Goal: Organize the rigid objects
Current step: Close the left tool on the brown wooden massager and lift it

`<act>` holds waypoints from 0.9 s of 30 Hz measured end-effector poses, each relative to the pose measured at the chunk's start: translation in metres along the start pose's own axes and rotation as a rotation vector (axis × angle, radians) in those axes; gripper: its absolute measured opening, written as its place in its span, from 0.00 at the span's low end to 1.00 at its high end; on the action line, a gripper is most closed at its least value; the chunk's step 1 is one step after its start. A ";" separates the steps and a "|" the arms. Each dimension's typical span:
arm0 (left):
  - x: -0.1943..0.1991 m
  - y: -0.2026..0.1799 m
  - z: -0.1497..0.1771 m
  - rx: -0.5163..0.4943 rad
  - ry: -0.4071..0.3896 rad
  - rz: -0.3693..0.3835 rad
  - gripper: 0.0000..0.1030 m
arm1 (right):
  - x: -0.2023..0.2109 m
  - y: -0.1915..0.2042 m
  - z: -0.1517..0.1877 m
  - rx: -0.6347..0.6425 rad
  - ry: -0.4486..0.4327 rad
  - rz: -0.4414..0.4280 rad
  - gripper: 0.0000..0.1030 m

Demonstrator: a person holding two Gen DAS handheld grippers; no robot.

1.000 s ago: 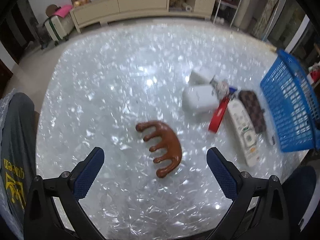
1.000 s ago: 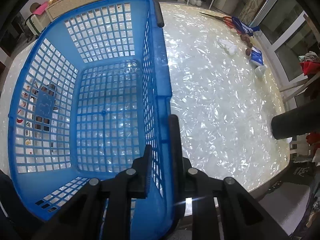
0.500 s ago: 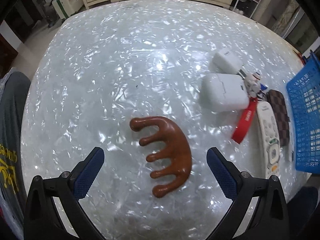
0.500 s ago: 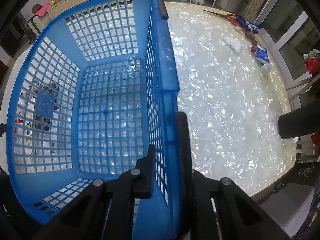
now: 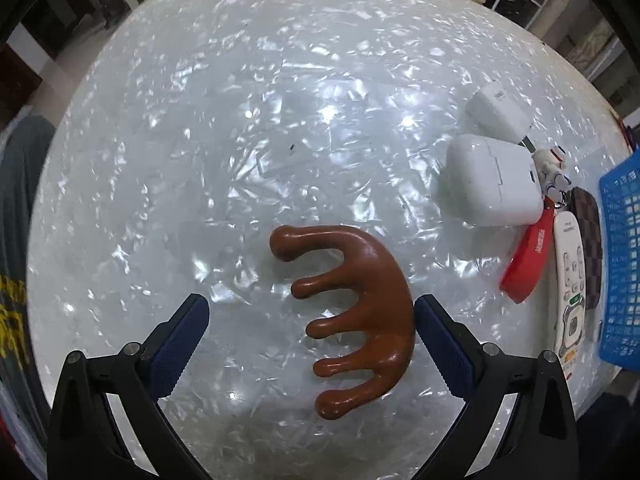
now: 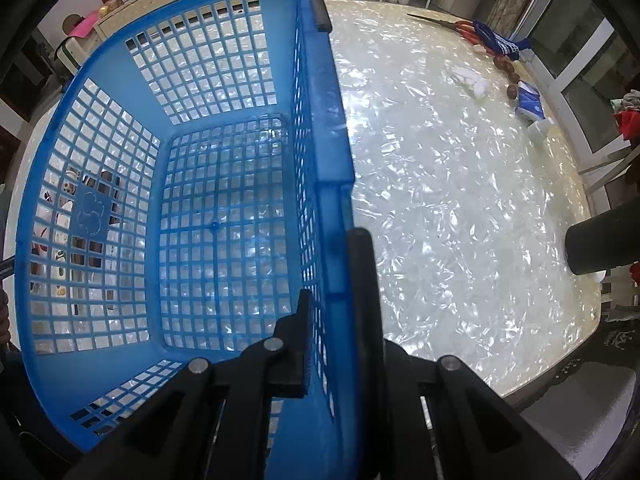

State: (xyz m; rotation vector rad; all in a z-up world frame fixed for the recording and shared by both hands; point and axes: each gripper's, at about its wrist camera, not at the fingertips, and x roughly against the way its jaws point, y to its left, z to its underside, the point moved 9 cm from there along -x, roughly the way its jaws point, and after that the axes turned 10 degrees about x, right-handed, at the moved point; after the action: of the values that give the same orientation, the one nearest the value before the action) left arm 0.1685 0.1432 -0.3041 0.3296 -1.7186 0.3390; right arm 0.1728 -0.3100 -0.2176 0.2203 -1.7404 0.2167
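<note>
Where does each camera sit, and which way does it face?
Left wrist: on the left gripper, looking down at the table and the brown comb between its open fingers; a sleeve shows at the left edge.
Right wrist: on the right gripper, looking down into the empty basket, its fingers shut on the basket's wall.
Shared: the basket and the table; items beside the basket show through its mesh.

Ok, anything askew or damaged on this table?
Nothing damaged or spilled. The white case, red strap, remote and checkered pouch lie jumbled beside the blue basket, which is empty.
</note>
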 end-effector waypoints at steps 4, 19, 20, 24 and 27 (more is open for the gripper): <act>-0.004 0.001 0.002 -0.008 -0.007 -0.005 0.96 | -0.001 0.005 0.000 0.000 0.000 -0.025 0.04; 0.020 -0.023 -0.008 -0.029 -0.049 0.031 0.55 | 0.003 0.021 0.000 0.005 -0.013 -0.037 0.03; 0.021 -0.022 -0.007 -0.027 -0.046 0.038 0.55 | 0.004 0.022 0.001 0.003 -0.014 -0.036 0.03; 0.036 -0.024 -0.006 -0.056 -0.077 0.053 0.55 | 0.012 0.024 0.005 0.000 -0.017 -0.031 0.03; 0.058 -0.028 0.000 -0.083 -0.106 0.071 0.55 | 0.015 0.024 0.007 0.002 -0.020 -0.031 0.03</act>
State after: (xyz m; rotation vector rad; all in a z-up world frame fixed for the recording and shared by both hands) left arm 0.1698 0.1161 -0.2453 0.2291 -1.8463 0.3054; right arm 0.1567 -0.2890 -0.2044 0.2516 -1.7551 0.1945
